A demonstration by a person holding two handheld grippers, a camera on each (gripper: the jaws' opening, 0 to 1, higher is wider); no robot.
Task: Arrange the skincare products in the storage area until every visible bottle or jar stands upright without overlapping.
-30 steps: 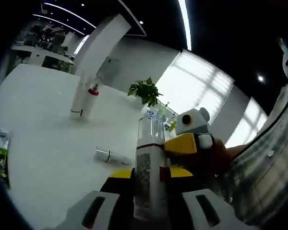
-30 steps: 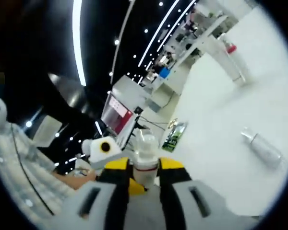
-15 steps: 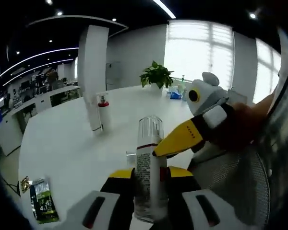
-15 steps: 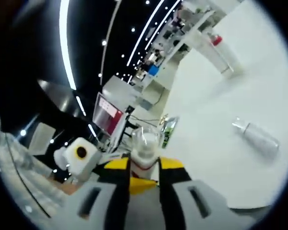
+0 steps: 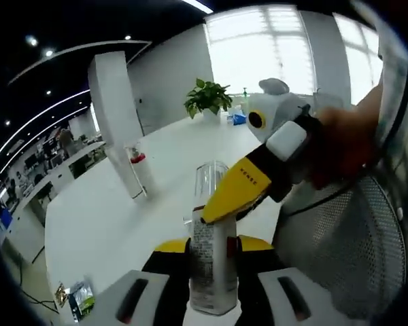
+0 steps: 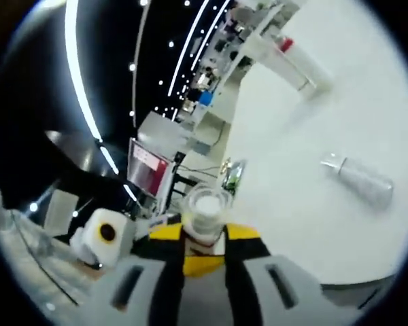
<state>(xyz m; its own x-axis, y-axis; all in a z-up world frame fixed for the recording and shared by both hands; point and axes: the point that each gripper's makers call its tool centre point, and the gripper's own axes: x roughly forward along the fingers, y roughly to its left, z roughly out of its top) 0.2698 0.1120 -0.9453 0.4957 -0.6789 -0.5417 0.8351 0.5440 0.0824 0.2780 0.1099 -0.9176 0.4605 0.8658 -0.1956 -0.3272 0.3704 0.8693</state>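
A white bottle (image 5: pixel 209 261) with a red band and a clear cap (image 5: pixel 211 178) stands up between the yellow pads of my left gripper (image 5: pixel 213 250), which is shut on its body. My right gripper (image 5: pixel 243 190) reaches in from the right, its yellow jaw lying against the bottle's neck. In the right gripper view the same clear cap (image 6: pixel 207 209) faces me end-on, with my right gripper (image 6: pixel 204 239) shut on the bottle below it. The left gripper (image 6: pixel 100 235) shows at the left. Another white bottle (image 6: pixel 358 180) lies on its side on the white table (image 6: pixel 306 136).
A tall white tube with a red cap (image 5: pixel 140 174) stands on the table, also in the right gripper view as the tube (image 6: pixel 290 60). A green packet (image 5: pixel 82 299) lies near the table's edge. A potted plant (image 5: pixel 207 99) is far back. Grey mesh (image 5: pixel 347 261) is at the right, with a person's hand (image 5: pixel 341 144) above it.
Both views have swung with the hands while the bottle stays held. In the left gripper view the right gripper's yellow jaw now crosses the bottle's neck more steeply.
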